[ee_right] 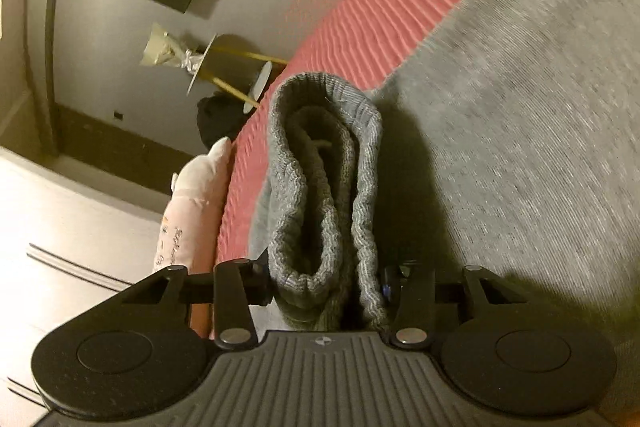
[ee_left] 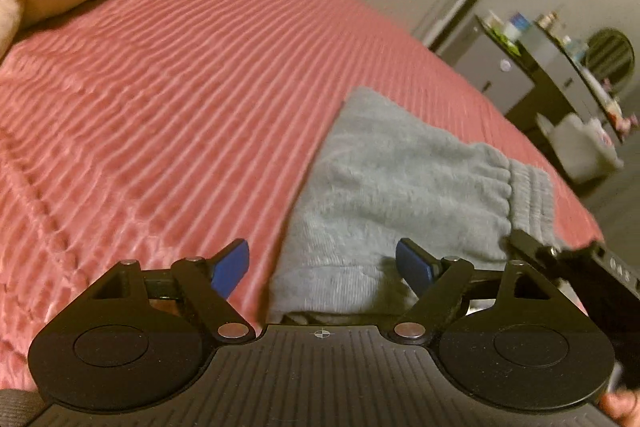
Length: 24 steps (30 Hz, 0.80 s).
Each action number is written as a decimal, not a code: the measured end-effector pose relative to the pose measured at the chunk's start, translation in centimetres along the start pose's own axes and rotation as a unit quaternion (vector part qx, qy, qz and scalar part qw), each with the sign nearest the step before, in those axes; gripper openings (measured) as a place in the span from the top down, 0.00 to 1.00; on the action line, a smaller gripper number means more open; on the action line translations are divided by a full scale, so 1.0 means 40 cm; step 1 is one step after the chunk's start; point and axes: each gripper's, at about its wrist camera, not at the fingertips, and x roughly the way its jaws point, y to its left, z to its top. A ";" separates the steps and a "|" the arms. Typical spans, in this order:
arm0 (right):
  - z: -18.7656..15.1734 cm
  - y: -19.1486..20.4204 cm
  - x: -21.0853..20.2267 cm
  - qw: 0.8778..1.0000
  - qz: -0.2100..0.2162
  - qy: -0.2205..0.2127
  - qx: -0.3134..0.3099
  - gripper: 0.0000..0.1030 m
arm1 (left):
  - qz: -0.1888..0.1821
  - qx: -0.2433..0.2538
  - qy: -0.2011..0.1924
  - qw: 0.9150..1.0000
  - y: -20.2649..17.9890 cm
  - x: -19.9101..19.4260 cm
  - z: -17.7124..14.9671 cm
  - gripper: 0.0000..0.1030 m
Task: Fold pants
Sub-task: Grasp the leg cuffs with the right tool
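We have the grey pants [ee_left: 384, 187] lying on the red bed [ee_left: 160, 107], already doubled over. Our right gripper [ee_right: 326, 283] is clamped on the bunched ribbed cuffs [ee_right: 320, 187], held up off the cloth. Our left gripper [ee_left: 322, 263] hovers with its jaws apart over the near edge. We judge a further fold is in hand: next, carry the cuffs across and lay them squarely.

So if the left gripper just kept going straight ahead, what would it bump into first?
Probably the grey pants. The left gripper is open and points at them where they lie on the pink bedspread. Its left finger sits over the bedspread, though, and the depth is hard to judge.
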 end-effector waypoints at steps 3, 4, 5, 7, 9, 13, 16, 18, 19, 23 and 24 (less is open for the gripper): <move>0.002 -0.010 0.022 1.000 -0.009 0.011 0.014 0.52 | -0.002 0.023 0.008 1.000 -0.015 0.007 -0.004 0.16; 0.002 -0.003 0.017 1.000 -0.016 0.008 0.005 0.55 | -0.017 0.029 0.006 0.999 -0.017 0.001 -0.006 0.16; 0.003 0.019 0.013 1.000 -0.028 0.004 -0.010 0.58 | -0.033 0.034 0.006 0.999 -0.019 -0.004 -0.006 0.16; 0.006 0.076 -0.001 0.998 -0.050 -0.006 -0.038 0.60 | -0.074 0.048 -0.002 0.996 -0.026 -0.022 -0.012 0.14; 0.018 0.127 -0.038 0.997 -0.037 -0.031 -0.055 0.61 | -0.094 0.054 -0.012 0.994 -0.028 -0.036 -0.016 0.13; 0.052 0.144 -0.136 0.995 0.052 -0.084 -0.017 0.61 | -0.117 0.041 -0.004 0.992 -0.023 -0.046 -0.021 0.11; 0.048 0.096 -0.174 0.994 0.041 -0.105 -0.003 0.61 | -0.124 0.054 -0.001 0.991 -0.035 -0.053 -0.026 0.12; 0.042 0.029 -0.165 0.995 0.008 -0.094 0.028 0.58 | -0.107 0.077 0.009 0.991 -0.052 -0.044 -0.034 0.14; 0.040 -0.005 -0.154 0.995 -0.015 -0.084 0.044 0.54 | -0.105 0.084 0.020 0.991 -0.059 -0.036 -0.037 0.14; 0.028 -0.109 -0.145 0.992 -0.057 -0.061 0.091 0.18 | -0.123 0.106 0.071 0.984 -0.079 -0.022 -0.043 0.12; 0.028 -0.125 -0.147 0.993 -0.025 -0.056 0.099 0.12 | -0.128 0.116 0.077 0.982 -0.085 -0.022 -0.044 0.10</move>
